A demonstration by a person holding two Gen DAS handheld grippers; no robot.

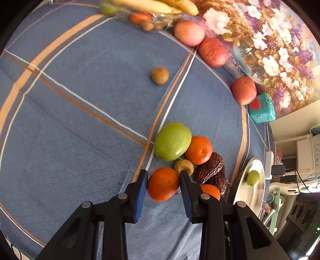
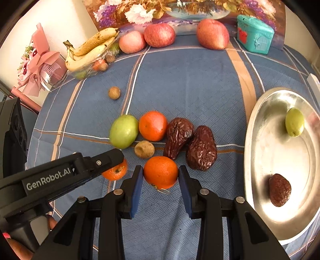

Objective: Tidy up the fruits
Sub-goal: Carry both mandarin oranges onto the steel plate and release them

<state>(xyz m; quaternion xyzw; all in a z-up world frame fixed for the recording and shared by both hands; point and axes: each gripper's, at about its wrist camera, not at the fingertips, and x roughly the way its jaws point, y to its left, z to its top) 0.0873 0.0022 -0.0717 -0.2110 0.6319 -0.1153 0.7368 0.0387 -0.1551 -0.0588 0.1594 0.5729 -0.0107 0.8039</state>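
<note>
A cluster is formed mid-cloth: the oval green fruit lies left of a round orange tangerine, with two wrinkled dark-brown dates to its right. The round silver metal plate, far right, holds a small green fruit behind a dried date.

Blue woven tablecloth crossed by tan and white stripes, spread over the whole work surface. Behind it, propped against a cream wall, a large painted panel of white and purple flowers in a vase, with a small teal house-shaped box just in front and a pink ribbon-wrapped bouquet off at the table's far corner. Beyond the table edge in the left wrist view, white shelving, a plugged-in power strip and dark cables, all in bright, even light.
</note>
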